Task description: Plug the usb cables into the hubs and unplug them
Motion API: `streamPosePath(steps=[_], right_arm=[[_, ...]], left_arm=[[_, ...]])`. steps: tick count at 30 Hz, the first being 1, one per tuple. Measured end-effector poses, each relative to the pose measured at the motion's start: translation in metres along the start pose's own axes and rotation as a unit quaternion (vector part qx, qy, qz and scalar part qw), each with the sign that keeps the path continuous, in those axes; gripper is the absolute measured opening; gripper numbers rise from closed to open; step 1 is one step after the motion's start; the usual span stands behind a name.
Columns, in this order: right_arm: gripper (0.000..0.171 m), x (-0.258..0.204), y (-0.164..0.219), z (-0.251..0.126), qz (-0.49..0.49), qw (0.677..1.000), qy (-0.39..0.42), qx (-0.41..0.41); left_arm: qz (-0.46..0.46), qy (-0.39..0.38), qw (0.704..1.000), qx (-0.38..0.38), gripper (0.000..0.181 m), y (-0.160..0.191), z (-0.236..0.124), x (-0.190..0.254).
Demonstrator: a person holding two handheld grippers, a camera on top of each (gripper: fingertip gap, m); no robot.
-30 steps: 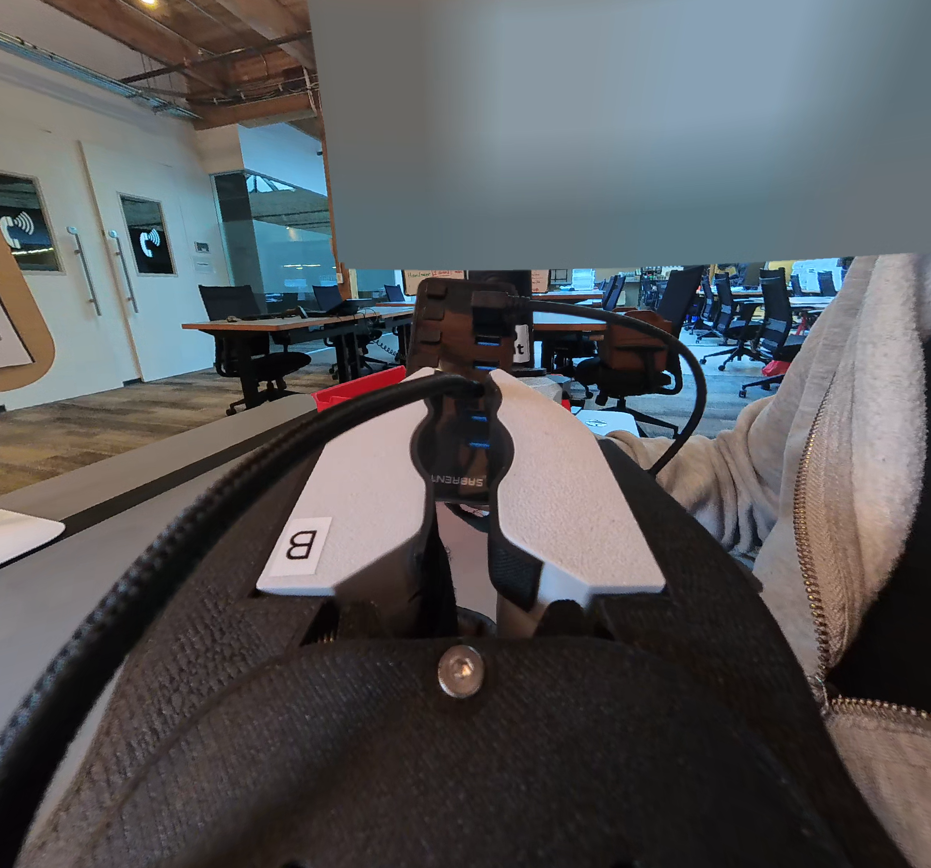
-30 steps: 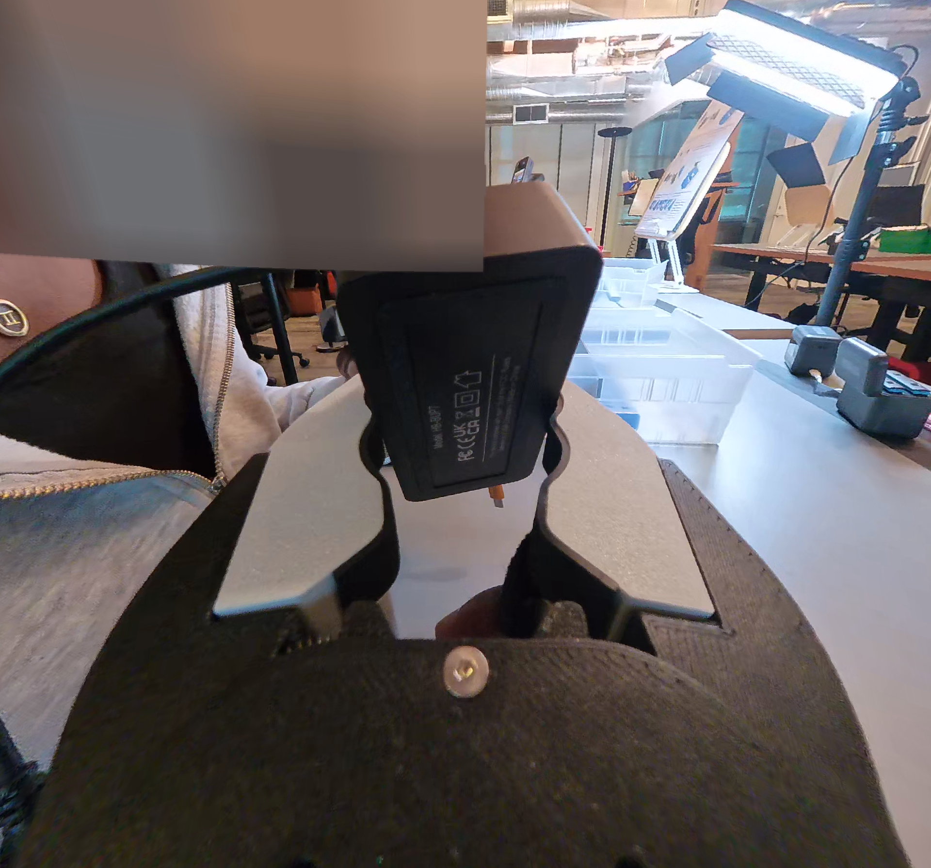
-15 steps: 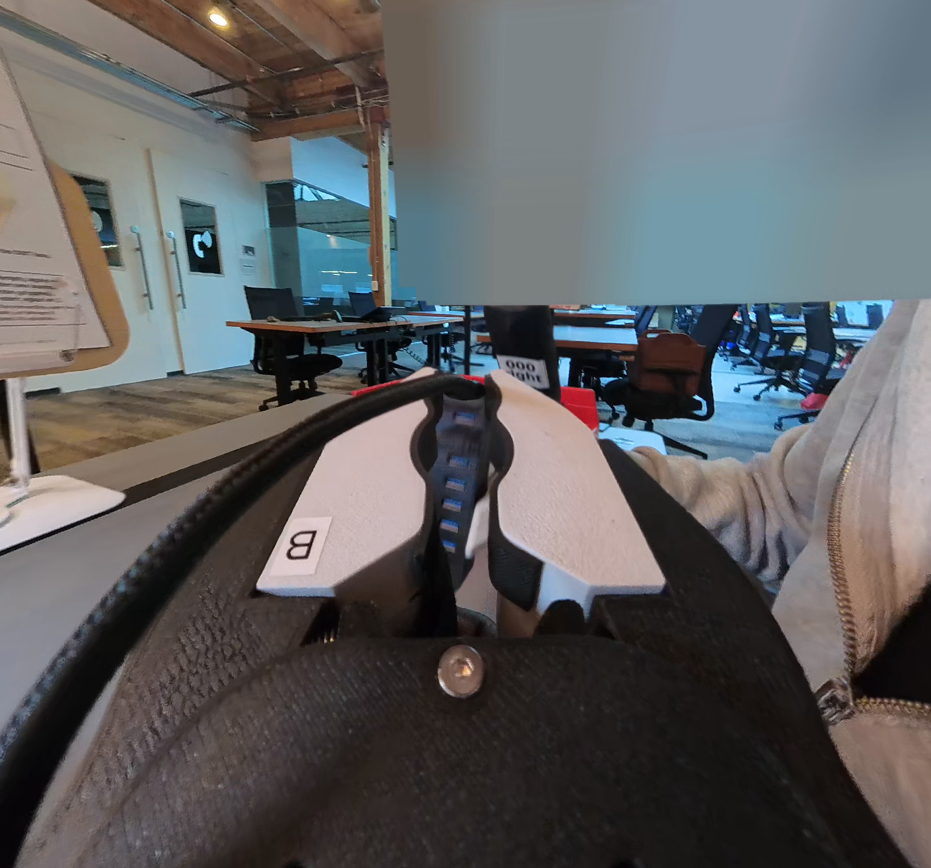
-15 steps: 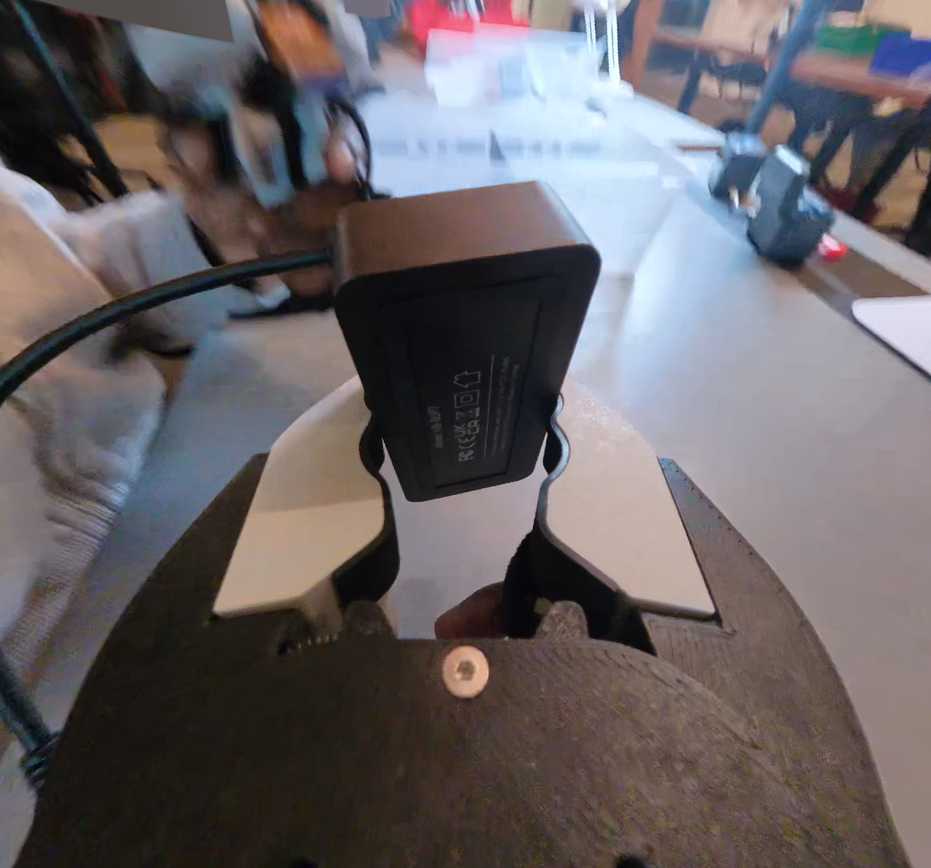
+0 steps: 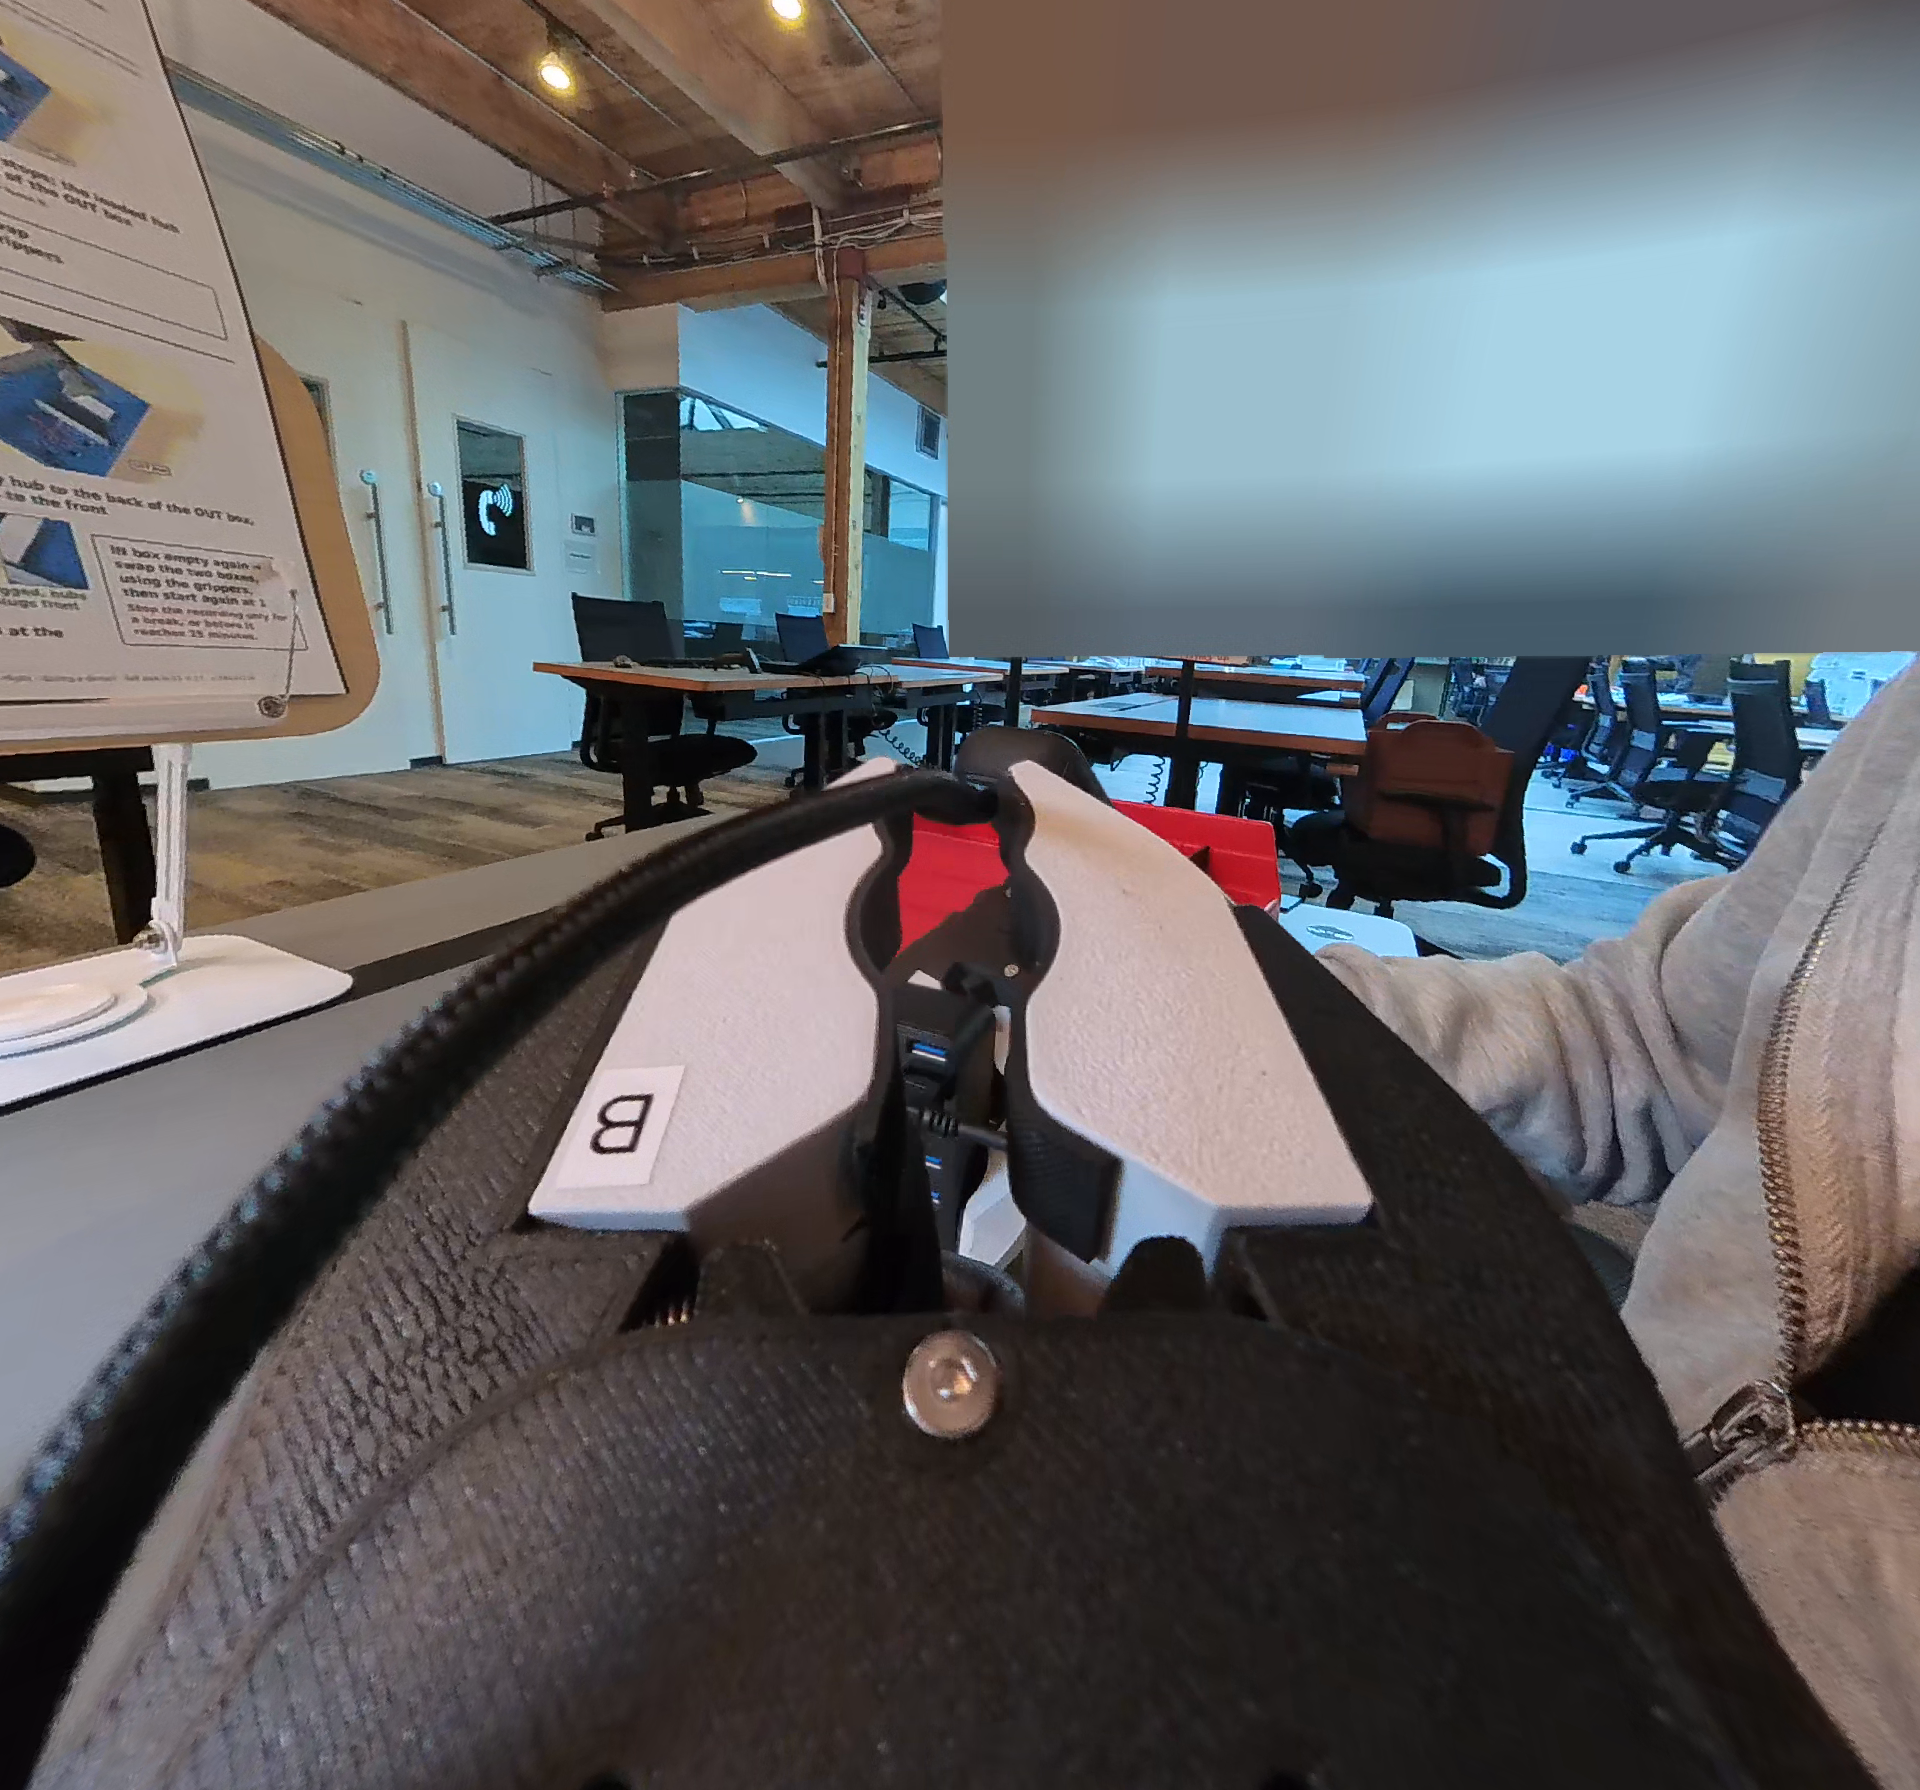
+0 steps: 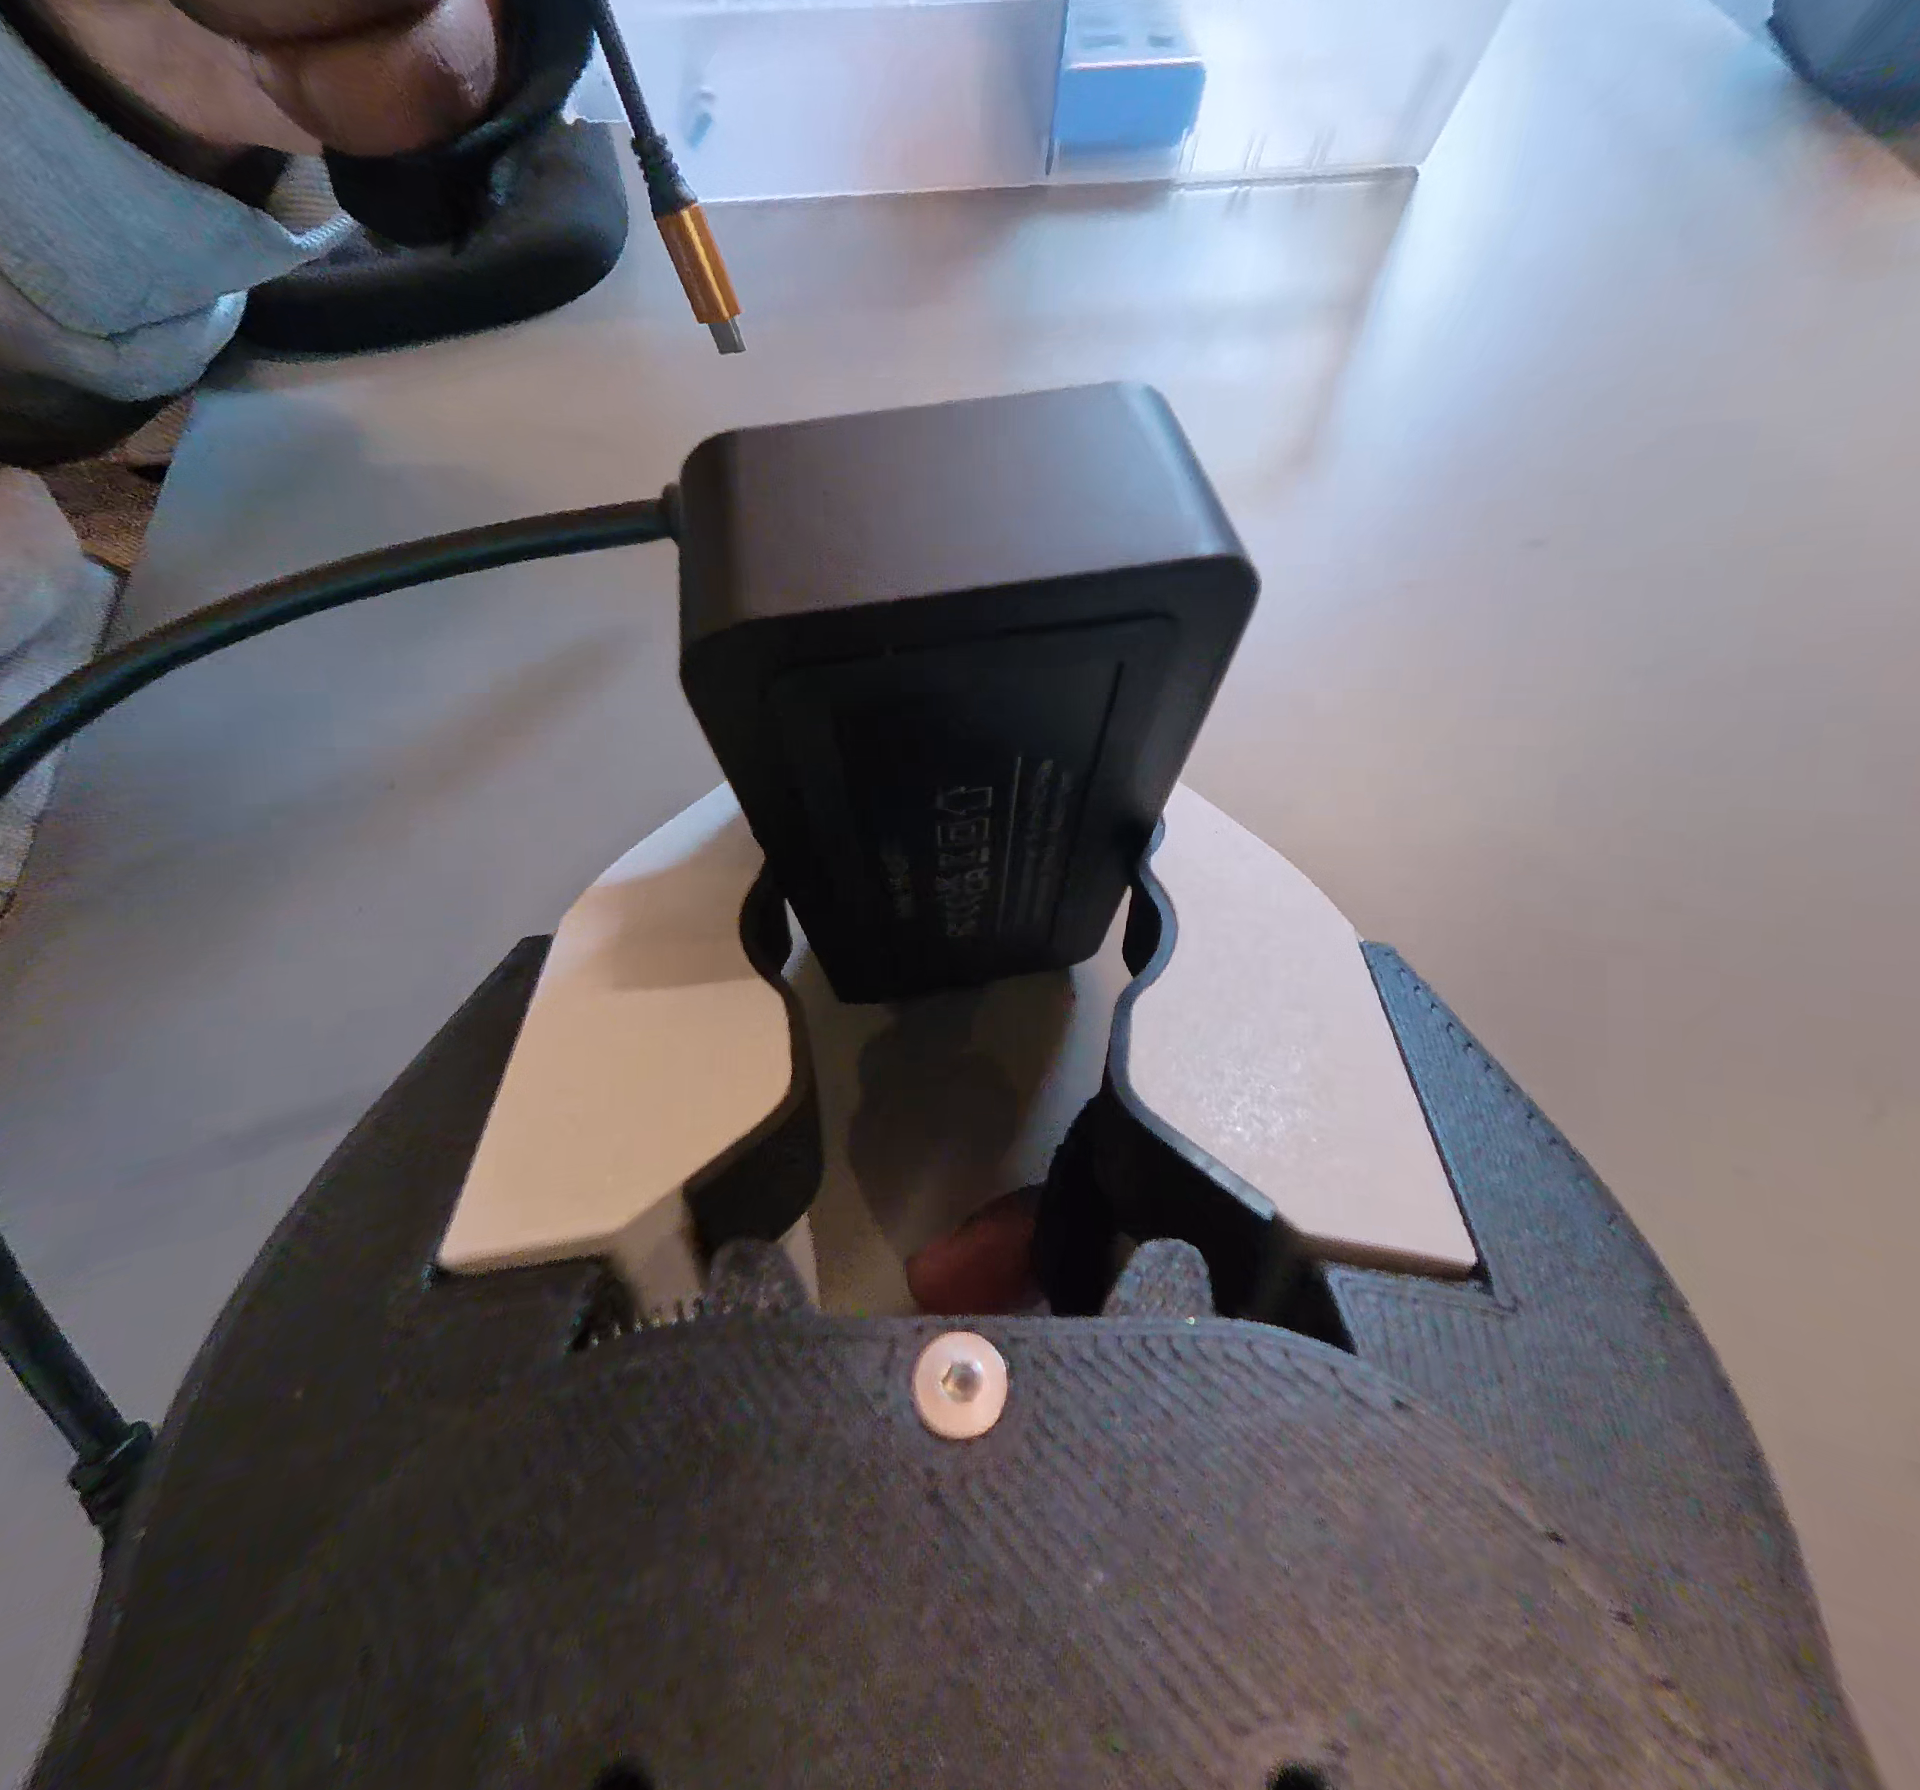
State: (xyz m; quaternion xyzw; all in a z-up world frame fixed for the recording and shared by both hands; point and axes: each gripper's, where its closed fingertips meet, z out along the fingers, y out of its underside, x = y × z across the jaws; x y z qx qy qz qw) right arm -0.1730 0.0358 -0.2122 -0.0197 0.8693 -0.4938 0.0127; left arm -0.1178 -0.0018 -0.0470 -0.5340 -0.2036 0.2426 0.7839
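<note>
My right gripper point(image 6: 951, 878) is shut on a black USB hub point(image 6: 956, 660) and holds it tilted down over the grey table point(image 6: 1507, 597). The hub's own black cable point(image 6: 312, 587) leaves to the left. My left gripper point(image 5: 982, 795) is shut at its tips on a black braided cable point(image 5: 520, 961) that runs back over its left finger. In the right wrist view the braided cable's gold plug point(image 6: 701, 270) hangs free just beyond the hub, not touching it. The hub's blue ports point(image 5: 925, 1054) show through the gap between the left fingers.
Clear plastic bins point(image 6: 1039, 5) stand at the table's far side, one holding a blue item point(image 6: 1127, 93). A red bin point(image 5: 1184, 847) and a paper sheet on a white stand point(image 5: 135, 390) sit on the table. A person's hand point(image 6: 260, 26) and grey sleeve point(image 5: 1558, 1013) are close. There is about 20 cm between the tips of the two grippers.
The right gripper has tipped down from facing the room to facing the table, the hub still in it. The hub has dropped from above the left fingertips to below them.
</note>
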Motion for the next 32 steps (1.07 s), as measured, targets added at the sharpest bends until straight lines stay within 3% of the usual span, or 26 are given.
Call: streamPosePath(steps=[4,10,15,18,21,28,32], right_arm=[[0.066,0.0,0.0,-0.001,-0.004,1.0,0.003,-0.002],[0.085,-0.001,-0.004,-0.008,-0.016,1.0,0.006,-0.001],[0.092,0.006,-0.035,-0.045,-0.058,0.995,0.04,0.066],[0.073,0.008,-0.08,-0.084,-0.158,0.961,0.137,0.183],[0.055,-0.015,-0.118,-0.104,-0.311,0.879,0.253,0.257],[0.037,-0.058,-0.138,-0.072,-0.38,0.854,0.233,0.269],[0.009,-0.062,-0.136,-0.065,-0.406,0.845,0.235,0.256]], left_arm=[[-0.003,0.004,1.0,-0.005,0.015,0.003,0.002,0.002],[-0.008,0.005,1.0,-0.009,0.015,0.006,0.004,0.002],[-0.044,0.001,0.999,-0.004,0.015,0.007,0.004,-0.002],[-0.123,0.019,0.992,0.009,0.015,0.005,0.004,-0.002],[-0.204,0.054,0.977,0.019,0.015,0.004,0.007,0.002],[-0.261,0.1,0.96,0.001,0.015,0.014,0.018,0.02],[-0.267,0.122,0.956,-0.015,0.019,0.019,0.021,0.029]])
